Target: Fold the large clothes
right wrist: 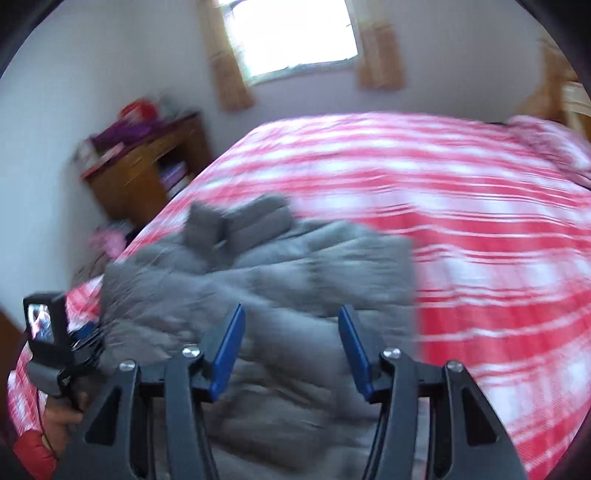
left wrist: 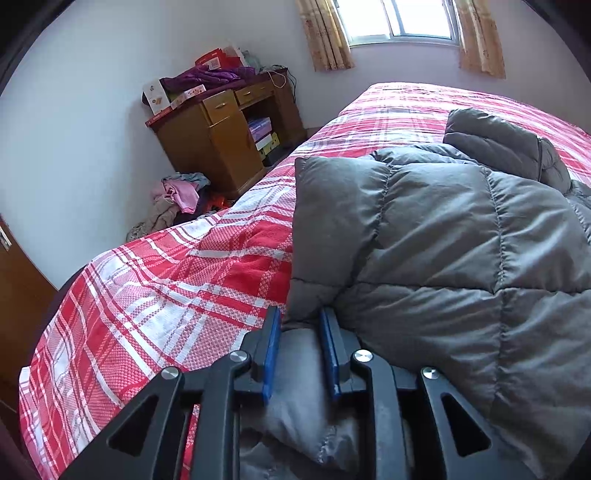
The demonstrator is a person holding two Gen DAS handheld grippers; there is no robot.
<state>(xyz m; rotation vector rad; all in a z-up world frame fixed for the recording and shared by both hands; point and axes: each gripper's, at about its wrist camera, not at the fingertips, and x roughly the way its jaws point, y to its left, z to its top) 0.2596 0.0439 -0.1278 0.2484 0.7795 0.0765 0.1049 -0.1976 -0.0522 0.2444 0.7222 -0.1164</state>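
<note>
A grey quilted puffer jacket (left wrist: 443,240) lies partly folded on a bed with a red and white plaid cover (left wrist: 184,288). My left gripper (left wrist: 300,314) is at the jacket's near left edge, its blue pads (left wrist: 272,332) closed on a fold of the grey fabric. In the blurred right wrist view, my right gripper (right wrist: 291,310) hangs open above the jacket (right wrist: 277,266), with nothing pinched between its pads. The left hand-held unit (right wrist: 48,332) and the person's hand (right wrist: 62,417) show at the jacket's left edge.
A wooden desk (left wrist: 221,136) piled with boxes and purple cloth stands by the far wall left of the bed. A heap of clothes (left wrist: 177,199) lies on the floor beside it. A curtained window (left wrist: 399,18) is behind the bed. A brown door (left wrist: 14,295) is at the left.
</note>
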